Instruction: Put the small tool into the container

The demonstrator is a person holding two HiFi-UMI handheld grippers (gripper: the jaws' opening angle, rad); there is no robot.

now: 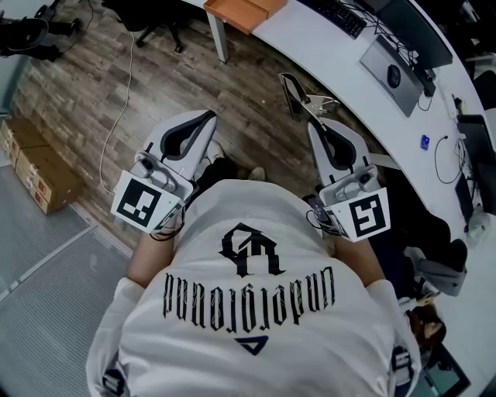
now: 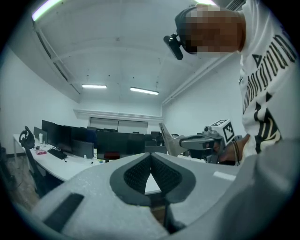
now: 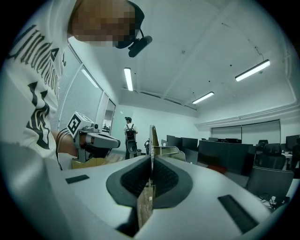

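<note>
Standing on the wood-plank floor (image 1: 85,77), you face the long curved white surface (image 1: 310,46). It carries a keyboard (image 1: 337,15) and, at its far end, an orange open box (image 1: 242,11) that may be the container, though that cannot be confirmed from here. The likeliest trouble is a drop: the tool hangs over bare floor, well apart from the surface, and it would fall there if the grip slackened on the way. A second risk is the tool's long free end knocking the surface's edge as you reach in, which could twist it between the pads. Your left hand-held gripper (image 1: 203,122) sits at your waist with its jaws together on nothing. Your right hand-held gripper (image 1: 314,124) is clamped shut on the small tool (image 1: 296,97), gripping only a thin flat part, so little pad area holds it. The tool looks like a thin, pale grey metal blade, seen edge-on between the pads. A bent metal frame sticks out past the tips and a tan, wood-coloured piece sits below the jaws. Its exact kind is hard to tell.
</note>
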